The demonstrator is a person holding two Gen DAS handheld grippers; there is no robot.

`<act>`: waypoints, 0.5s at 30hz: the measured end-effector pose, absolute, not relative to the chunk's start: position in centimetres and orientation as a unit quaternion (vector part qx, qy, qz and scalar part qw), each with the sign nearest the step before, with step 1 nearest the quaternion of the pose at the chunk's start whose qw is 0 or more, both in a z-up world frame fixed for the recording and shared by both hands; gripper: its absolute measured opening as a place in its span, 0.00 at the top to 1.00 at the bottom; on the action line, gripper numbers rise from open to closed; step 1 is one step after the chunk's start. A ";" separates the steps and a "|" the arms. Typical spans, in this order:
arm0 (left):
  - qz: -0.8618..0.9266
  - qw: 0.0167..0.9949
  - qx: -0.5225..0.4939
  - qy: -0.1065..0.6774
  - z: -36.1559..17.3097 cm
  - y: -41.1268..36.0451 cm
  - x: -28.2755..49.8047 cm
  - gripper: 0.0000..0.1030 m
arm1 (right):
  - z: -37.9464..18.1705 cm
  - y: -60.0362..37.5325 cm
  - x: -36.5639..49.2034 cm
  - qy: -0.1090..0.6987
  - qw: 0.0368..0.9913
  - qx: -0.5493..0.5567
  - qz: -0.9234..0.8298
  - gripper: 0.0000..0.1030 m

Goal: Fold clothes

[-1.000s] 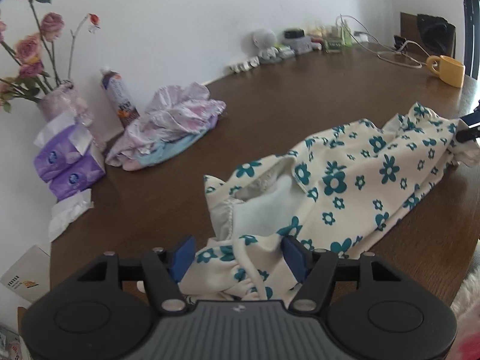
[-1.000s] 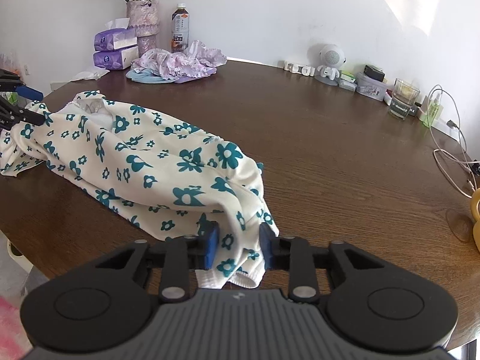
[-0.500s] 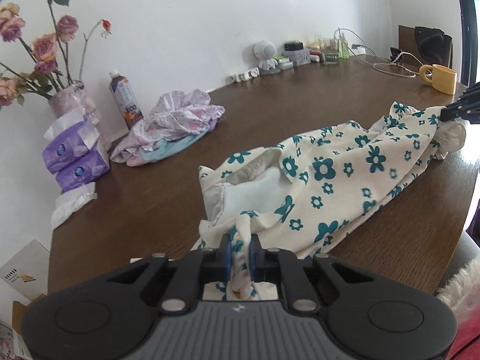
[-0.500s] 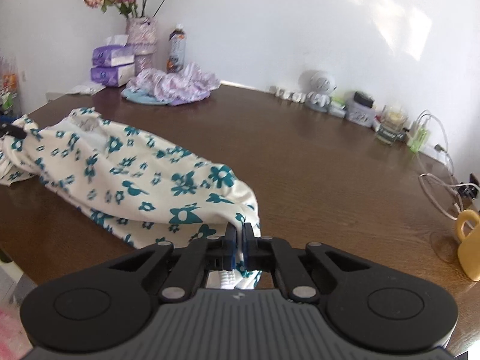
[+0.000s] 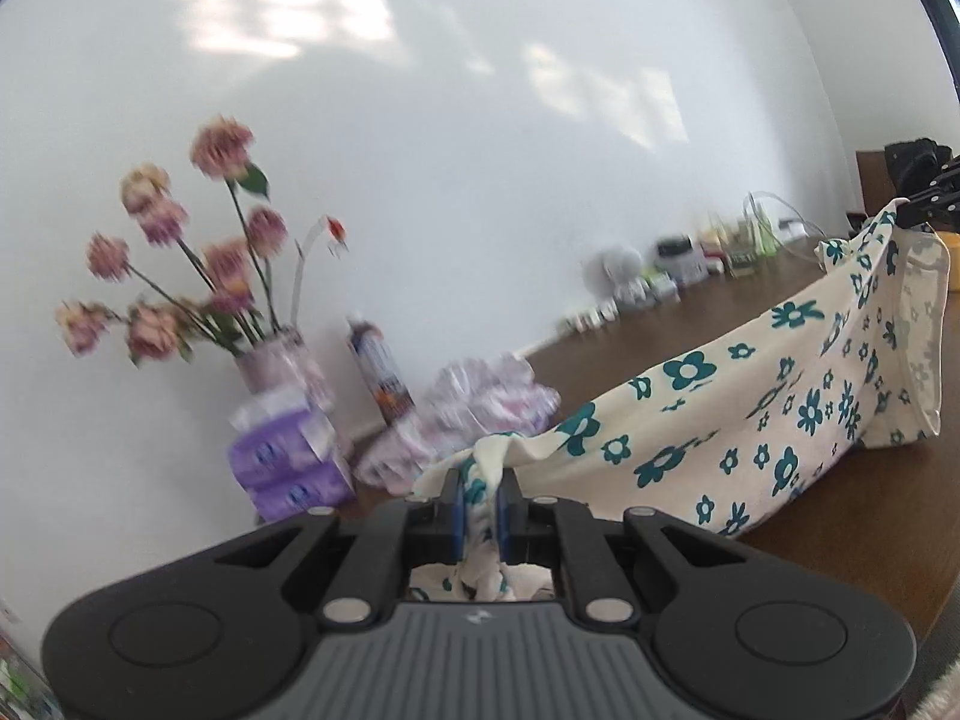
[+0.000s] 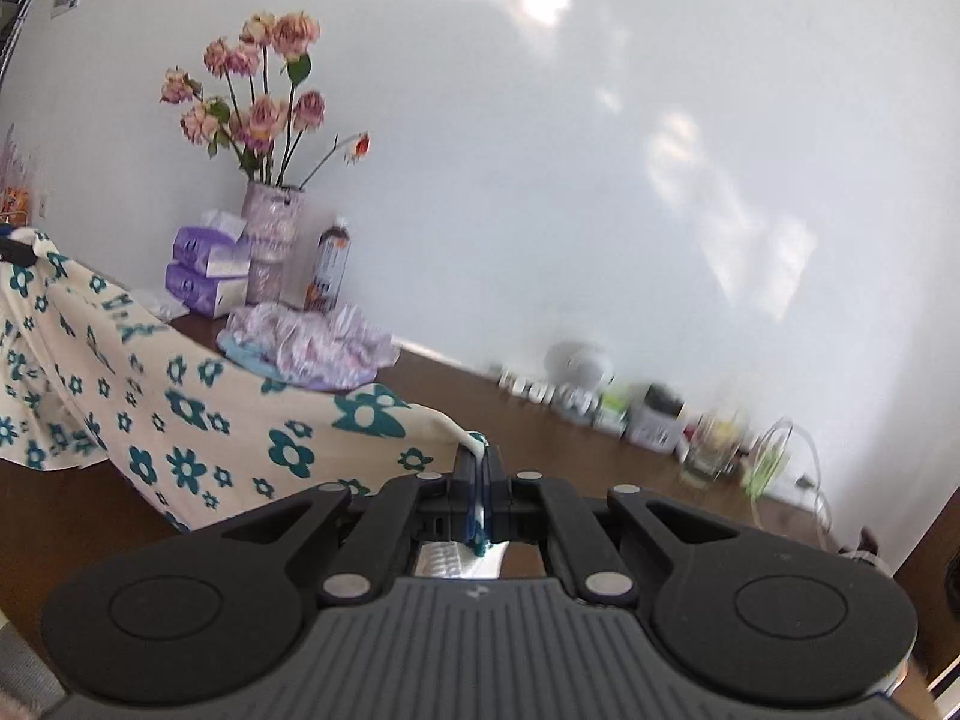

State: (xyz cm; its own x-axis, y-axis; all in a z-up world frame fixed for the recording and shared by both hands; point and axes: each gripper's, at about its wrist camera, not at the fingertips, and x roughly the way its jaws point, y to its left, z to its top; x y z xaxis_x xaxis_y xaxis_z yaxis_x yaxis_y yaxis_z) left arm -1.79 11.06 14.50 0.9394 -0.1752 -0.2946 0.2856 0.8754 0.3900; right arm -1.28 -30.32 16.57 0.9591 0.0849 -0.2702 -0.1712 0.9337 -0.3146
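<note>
Left gripper [image 5: 480, 495] and right gripper [image 6: 478, 480] each clamp an end of a flowered garment [image 5: 750, 420] stretched between them above the table [image 5: 870, 510].

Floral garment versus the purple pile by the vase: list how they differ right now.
The floral garment is cream with teal flowers; the purple pile is pale lilac with a blue piece beneath. The floral garment is stretched between the left claw and right claw, partly lifted off the table; the purple pile lies crumpled and unheld. Both are unfolded clothing.

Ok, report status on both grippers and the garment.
Left gripper and right gripper shut on floral garment. Lifted, lower edge on table. Nothing in way.
</note>
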 end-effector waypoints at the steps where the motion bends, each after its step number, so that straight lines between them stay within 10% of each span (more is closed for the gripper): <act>1: -0.114 0.962 0.221 0.111 15.4 11.1 -2.1 0.92 | 17.3 -30.2 -1.4 0.114 0.976 -0.175 0.065 0.99; 15: -0.077 0.971 0.213 0.078 18.7 11.1 3.9 0.92 | 19.2 -28.4 5.6 0.087 0.974 -0.200 0.066 0.99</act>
State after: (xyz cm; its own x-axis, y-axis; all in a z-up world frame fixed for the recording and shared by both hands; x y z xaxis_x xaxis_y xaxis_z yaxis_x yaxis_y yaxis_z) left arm 3.92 11.13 18.71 0.9759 -0.1155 -0.1851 0.1824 0.8976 0.4014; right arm 5.58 -28.43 19.22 0.9761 0.0936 -0.1963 -0.1635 0.9110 -0.3786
